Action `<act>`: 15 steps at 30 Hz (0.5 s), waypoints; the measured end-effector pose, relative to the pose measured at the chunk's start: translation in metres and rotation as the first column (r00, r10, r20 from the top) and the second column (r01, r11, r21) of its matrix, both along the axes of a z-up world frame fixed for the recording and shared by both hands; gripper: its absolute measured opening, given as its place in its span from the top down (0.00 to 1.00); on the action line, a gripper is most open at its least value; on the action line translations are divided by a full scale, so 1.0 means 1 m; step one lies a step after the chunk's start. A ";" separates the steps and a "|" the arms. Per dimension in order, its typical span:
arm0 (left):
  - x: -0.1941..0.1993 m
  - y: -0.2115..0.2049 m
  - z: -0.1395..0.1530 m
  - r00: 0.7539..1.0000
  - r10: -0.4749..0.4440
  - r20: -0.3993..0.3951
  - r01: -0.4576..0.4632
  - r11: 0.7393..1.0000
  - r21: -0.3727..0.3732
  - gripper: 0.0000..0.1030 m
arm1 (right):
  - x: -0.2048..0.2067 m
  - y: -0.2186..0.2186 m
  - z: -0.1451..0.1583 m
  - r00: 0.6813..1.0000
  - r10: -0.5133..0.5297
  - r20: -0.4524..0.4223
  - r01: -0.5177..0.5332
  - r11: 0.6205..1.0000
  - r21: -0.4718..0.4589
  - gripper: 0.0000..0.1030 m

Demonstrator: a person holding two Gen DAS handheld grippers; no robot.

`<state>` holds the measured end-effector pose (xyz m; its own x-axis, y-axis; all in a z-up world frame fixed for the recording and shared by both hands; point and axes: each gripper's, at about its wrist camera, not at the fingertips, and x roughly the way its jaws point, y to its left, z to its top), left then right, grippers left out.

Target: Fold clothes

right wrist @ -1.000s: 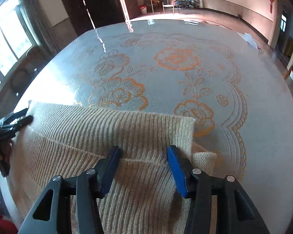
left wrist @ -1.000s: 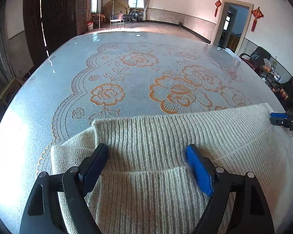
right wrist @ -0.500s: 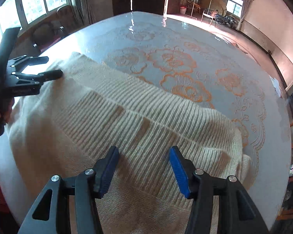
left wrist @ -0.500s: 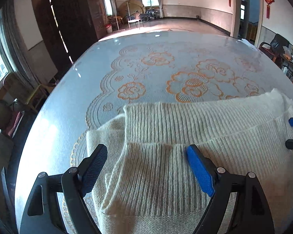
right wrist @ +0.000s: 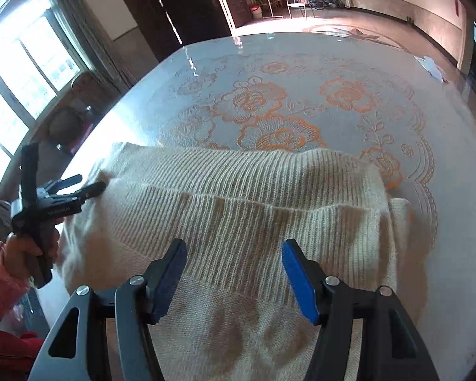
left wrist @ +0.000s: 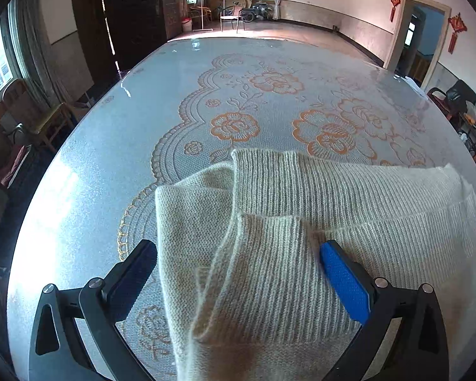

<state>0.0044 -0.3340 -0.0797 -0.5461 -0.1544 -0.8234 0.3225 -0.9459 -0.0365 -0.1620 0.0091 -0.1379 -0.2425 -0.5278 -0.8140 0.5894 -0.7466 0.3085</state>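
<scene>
Cream ribbed sweater, folded with its ribbed hem band doubled over the body, lying at the near edge of the desk, which carries a lace-patterned cover with orange flowers. Left claw poised over the sweater's left end, jaws opening and spread wide, pads clear of the knit. Right claw poised over the right half, jaws opening, fabric beneath them but not pinched. A hand in a pink sleeve grips the left claw's handle at the near-left edge
</scene>
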 end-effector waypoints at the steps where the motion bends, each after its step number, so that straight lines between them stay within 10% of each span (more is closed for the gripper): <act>1: 0.003 -0.007 0.003 1.000 0.002 -0.001 -0.002 1.000 0.005 0.00 | -0.004 0.011 0.004 1.000 -0.028 0.010 0.029 0.999 -0.020 0.37; 9: 0.028 -0.081 0.011 0.993 0.120 0.017 -0.121 0.987 0.104 0.00 | -0.019 0.084 0.014 0.970 -0.203 0.133 0.220 0.967 -0.128 0.28; 15: 0.032 -0.083 0.003 0.998 0.039 0.057 -0.050 0.976 0.212 0.00 | -0.024 0.107 -0.011 0.936 -0.260 0.237 0.285 0.955 -0.079 0.23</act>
